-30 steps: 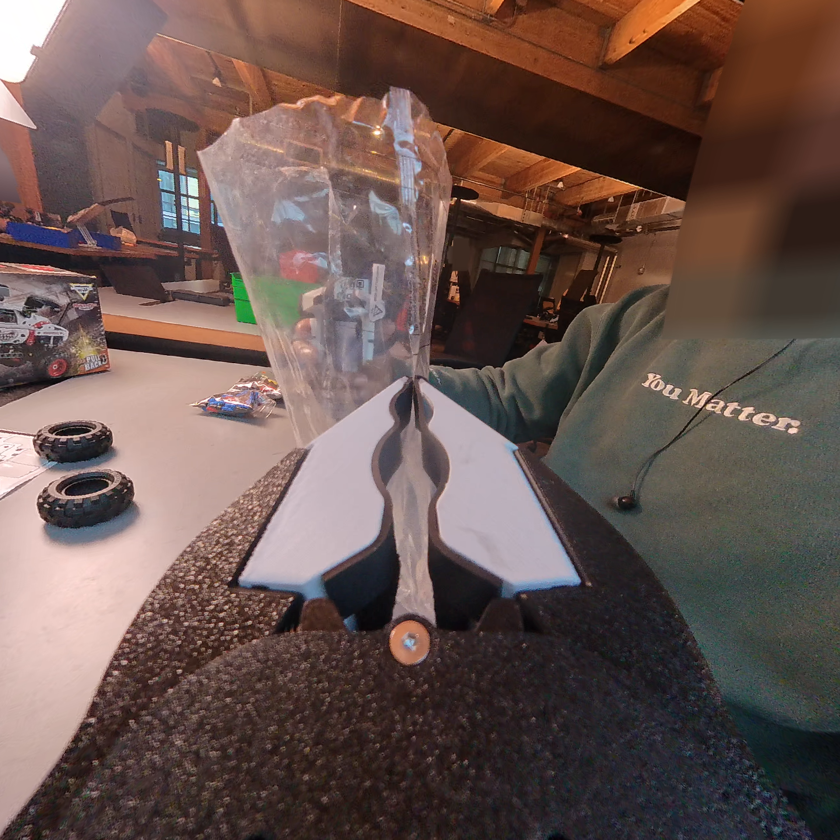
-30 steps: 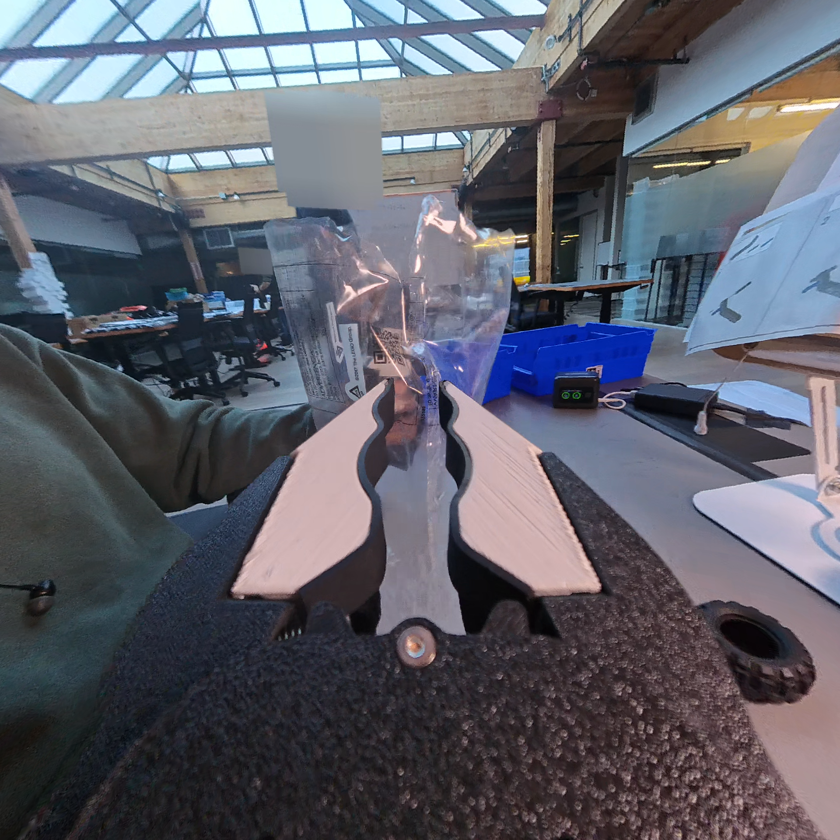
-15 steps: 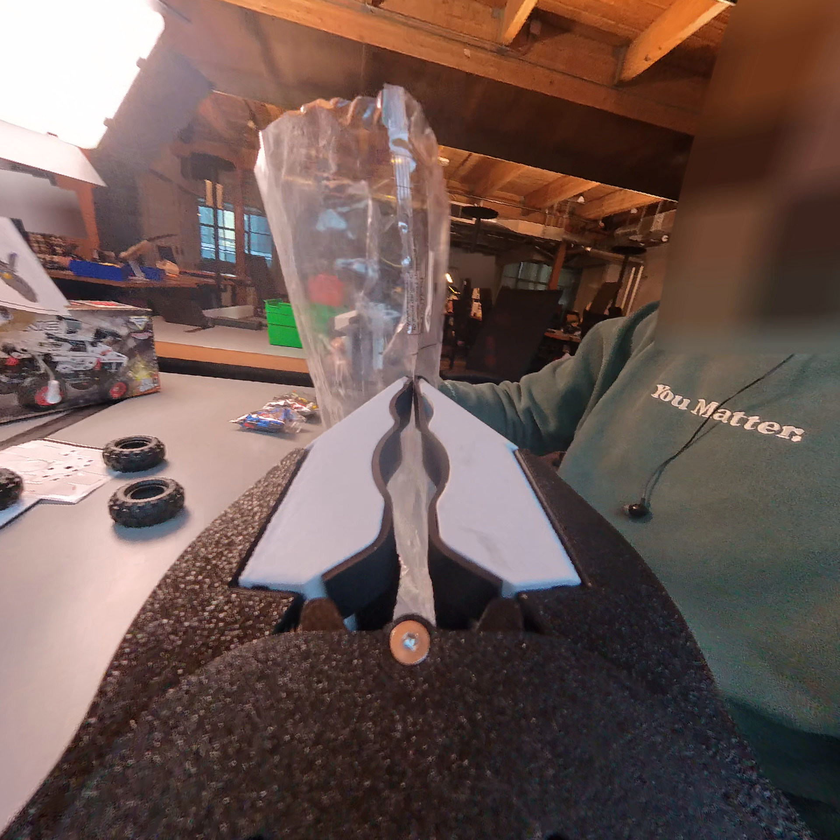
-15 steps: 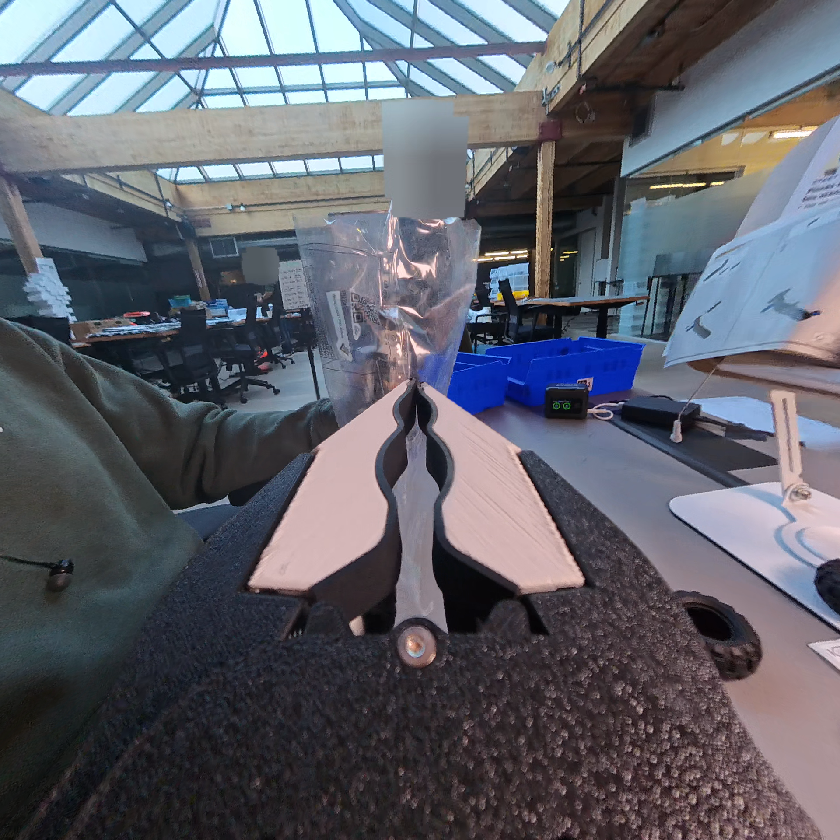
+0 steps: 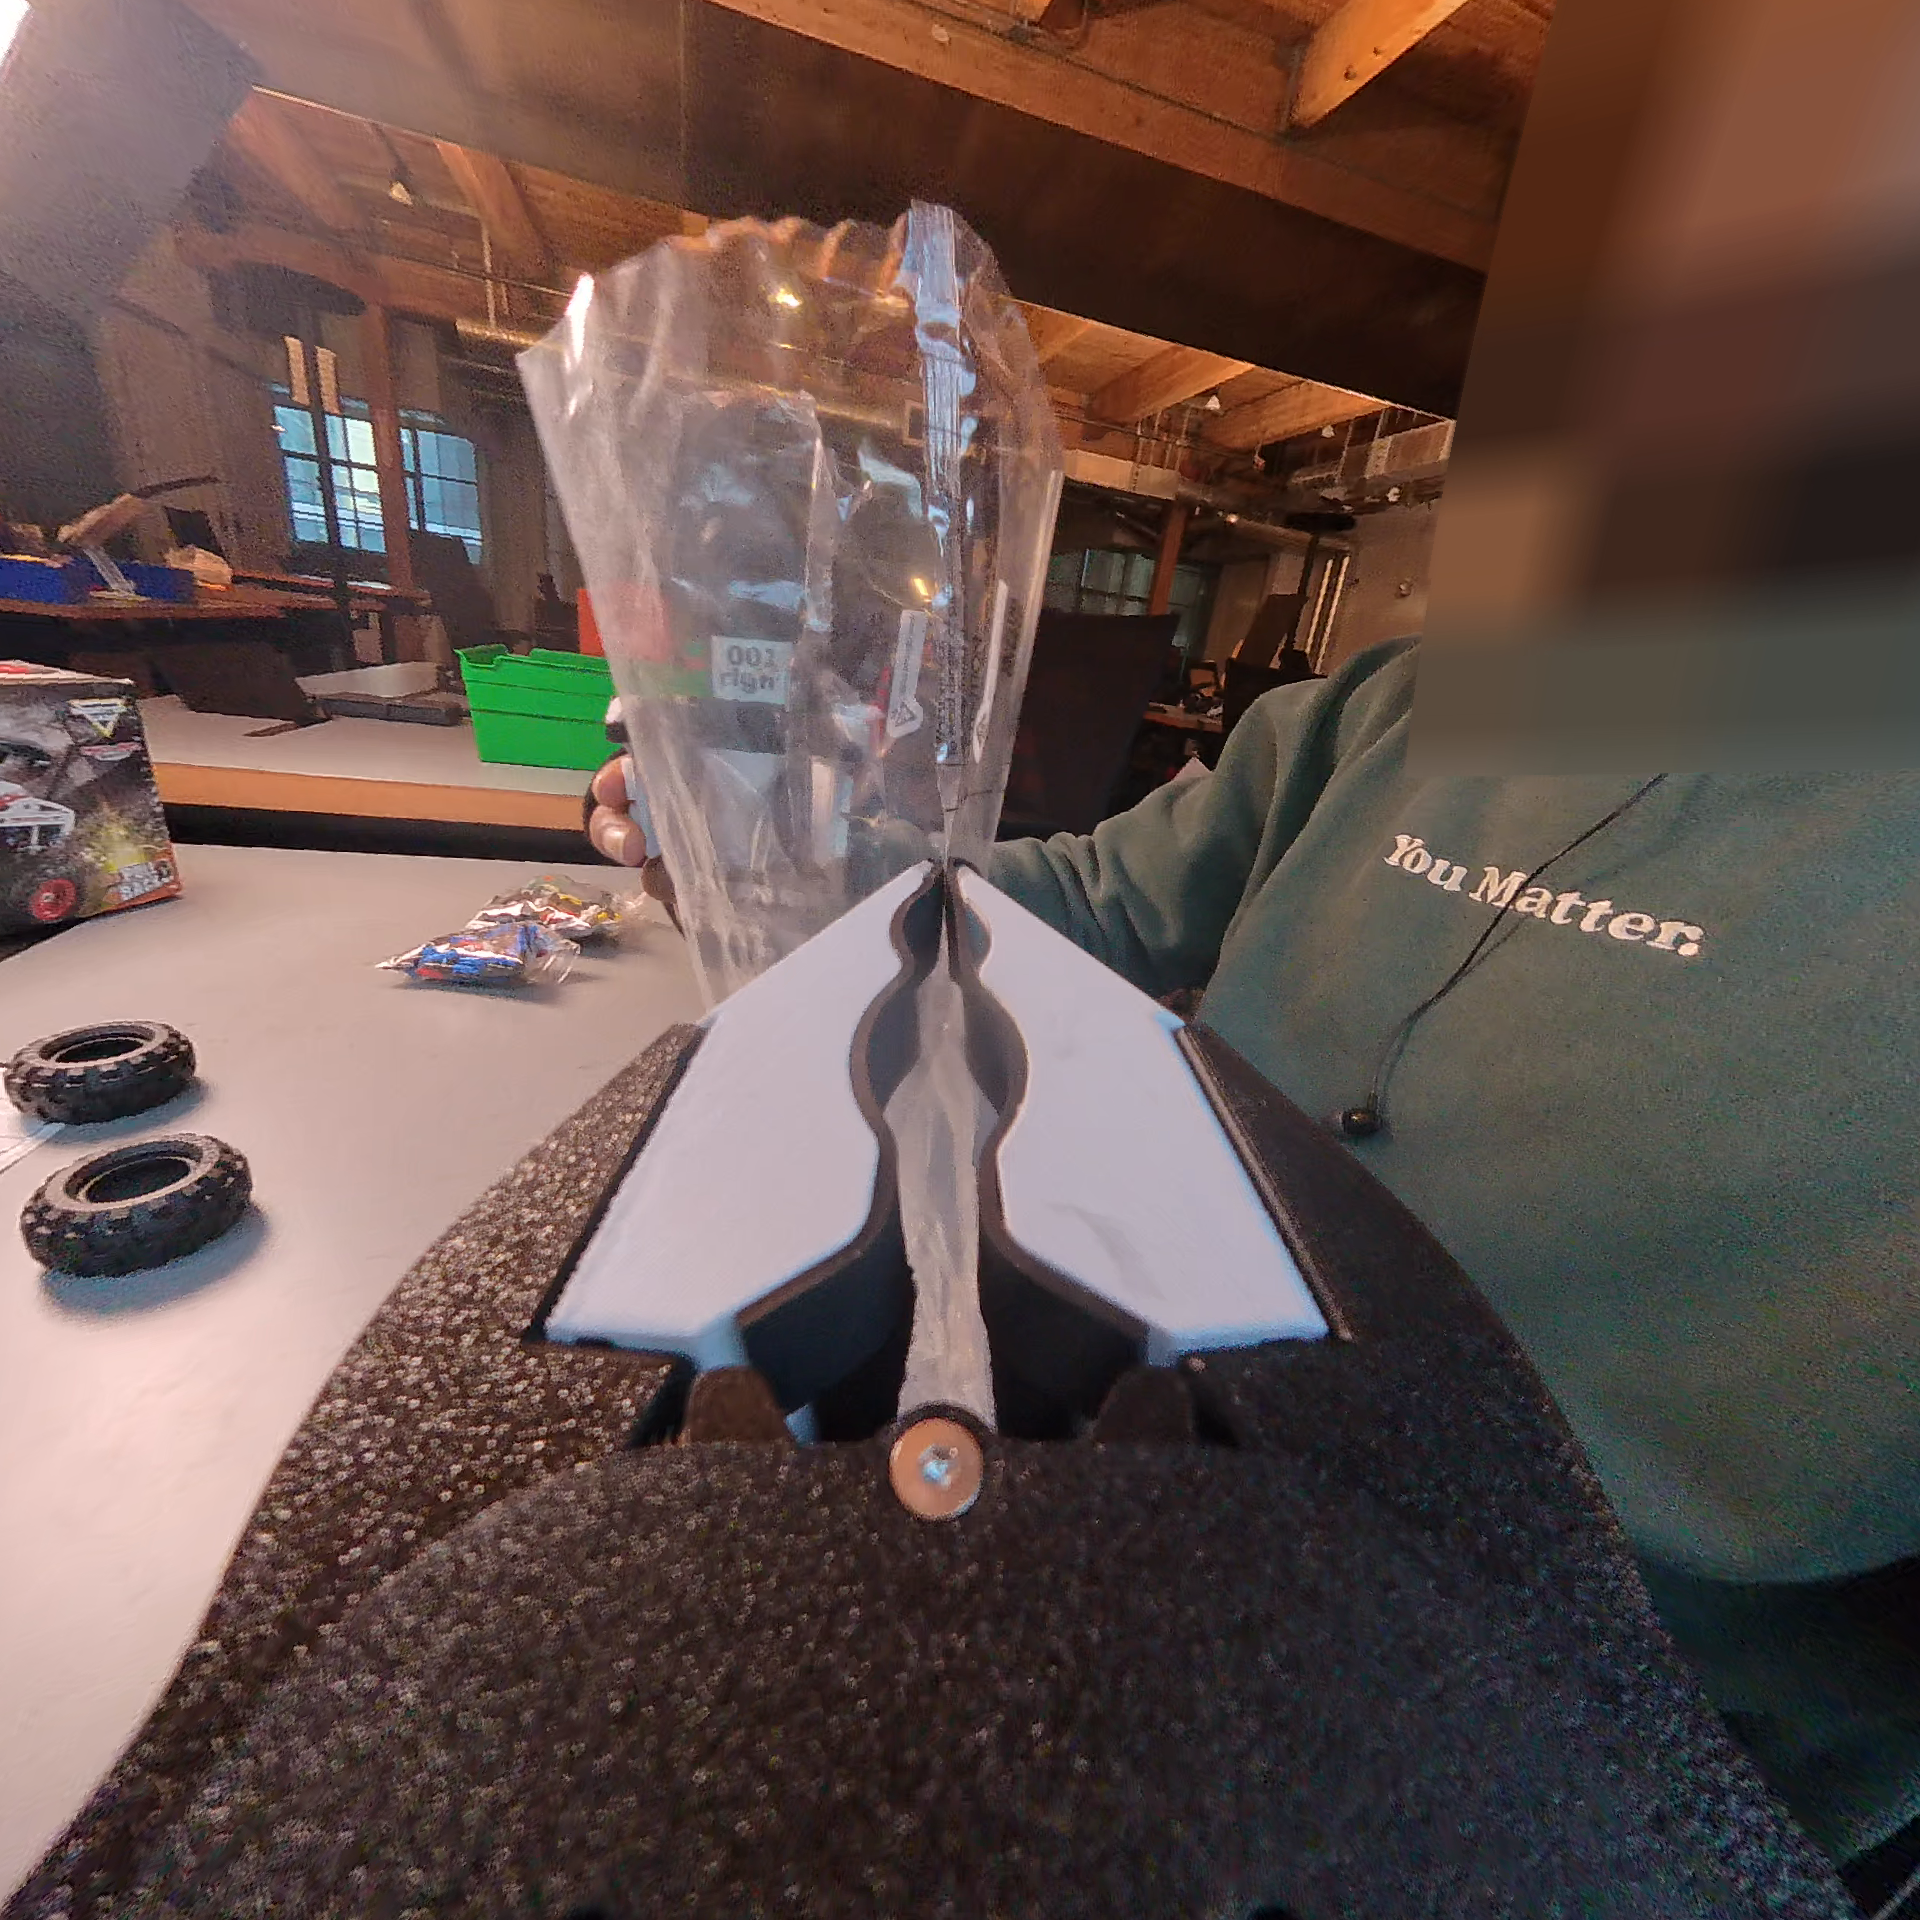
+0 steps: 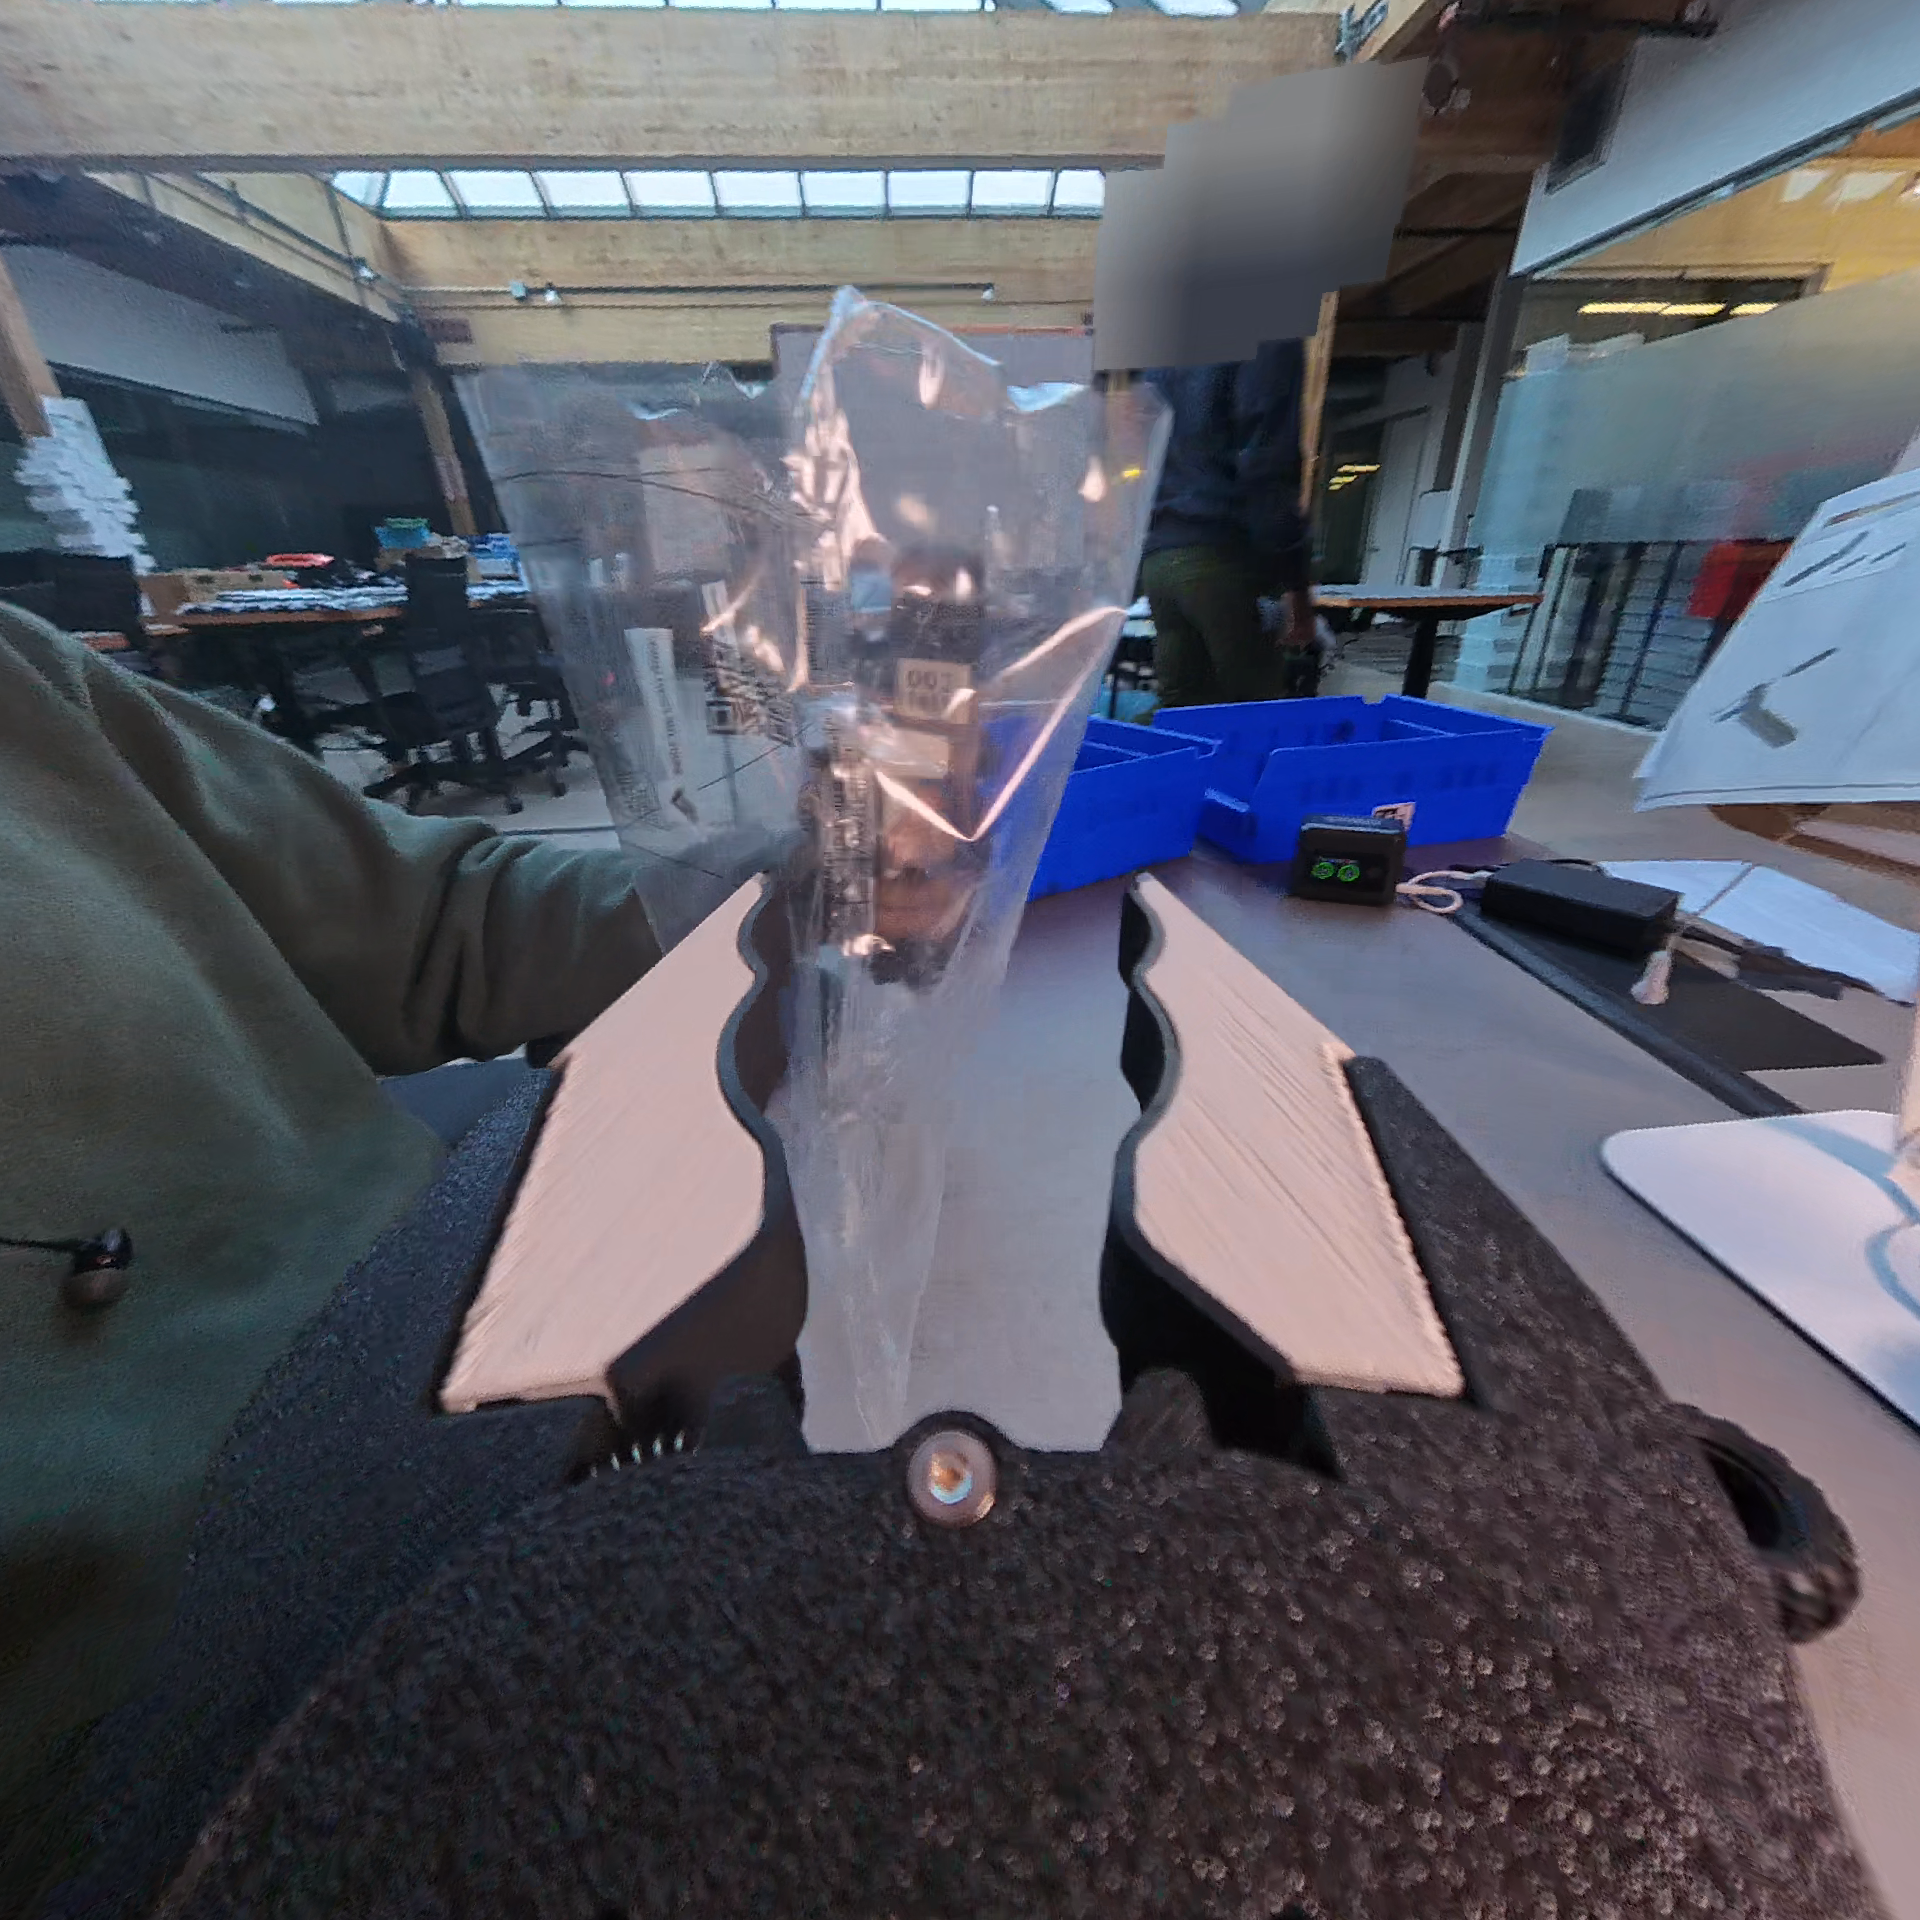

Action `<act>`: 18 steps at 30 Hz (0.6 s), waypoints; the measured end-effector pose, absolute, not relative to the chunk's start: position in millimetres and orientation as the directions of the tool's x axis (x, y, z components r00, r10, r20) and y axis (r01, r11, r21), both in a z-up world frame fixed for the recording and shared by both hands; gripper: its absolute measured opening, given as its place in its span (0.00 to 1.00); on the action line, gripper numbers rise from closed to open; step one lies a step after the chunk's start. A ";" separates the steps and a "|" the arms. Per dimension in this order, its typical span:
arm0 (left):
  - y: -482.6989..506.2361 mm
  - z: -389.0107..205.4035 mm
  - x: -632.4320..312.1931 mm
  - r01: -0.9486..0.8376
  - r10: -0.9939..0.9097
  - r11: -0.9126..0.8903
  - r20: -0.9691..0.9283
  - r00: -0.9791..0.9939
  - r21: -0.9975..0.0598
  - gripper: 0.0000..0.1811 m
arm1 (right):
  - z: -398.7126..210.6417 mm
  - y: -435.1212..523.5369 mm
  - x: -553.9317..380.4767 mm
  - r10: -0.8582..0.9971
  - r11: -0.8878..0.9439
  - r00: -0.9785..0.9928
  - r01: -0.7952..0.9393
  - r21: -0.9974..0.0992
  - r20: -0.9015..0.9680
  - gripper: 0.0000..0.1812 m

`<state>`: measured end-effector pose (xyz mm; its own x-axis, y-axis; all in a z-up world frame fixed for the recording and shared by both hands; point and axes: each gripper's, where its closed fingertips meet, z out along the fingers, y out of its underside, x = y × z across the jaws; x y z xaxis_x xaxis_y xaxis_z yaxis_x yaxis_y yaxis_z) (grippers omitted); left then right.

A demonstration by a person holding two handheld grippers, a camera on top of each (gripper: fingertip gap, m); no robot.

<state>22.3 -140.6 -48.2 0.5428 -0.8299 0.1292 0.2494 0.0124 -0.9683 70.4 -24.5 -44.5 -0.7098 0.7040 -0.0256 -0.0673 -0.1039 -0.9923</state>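
A clear, crinkled plastic bag with printed markings stands upright in the air in front of a person in a green sweatshirt. My left gripper is shut on the bag's lower edge, and the film runs down between its pale fingers. My right gripper is open. The same bag hangs loose between its fingers, closer to the left finger. Each gripper shows dimly through the bag in the other's view.
On the grey table lie two black toy tyres, small packets of pieces and a toy truck box. The right wrist view shows blue bins, a small black device, a white stand base and another tyre. Tip to tip, the grippers are about 15 cm apart.
My right gripper has opened and let go of the bag it was pinching. My left gripper stays shut on the bag. Both views have swung a little.
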 end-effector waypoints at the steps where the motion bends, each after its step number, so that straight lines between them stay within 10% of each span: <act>1: -140.6 -49.5 25.2 0.242 -0.835 0.004 0.130 0.534 -0.970 0.00 | -47.5 -30.3 72.7 0.678 -0.097 -0.734 -0.053 -0.994 -0.027 0.24; 7: -142.6 -47.6 19.9 0.252 -0.833 0.011 0.130 0.538 -0.968 0.00 | -45.0 -32.2 82.5 0.653 -0.107 -0.757 -0.076 -0.991 -0.012 0.00; 18: -119.5 -57.0 -11.3 0.260 -0.697 -0.007 0.191 0.691 -0.966 0.06 | -34.7 -17.1 78.6 0.781 -0.060 -0.622 -0.174 -0.983 0.063 0.00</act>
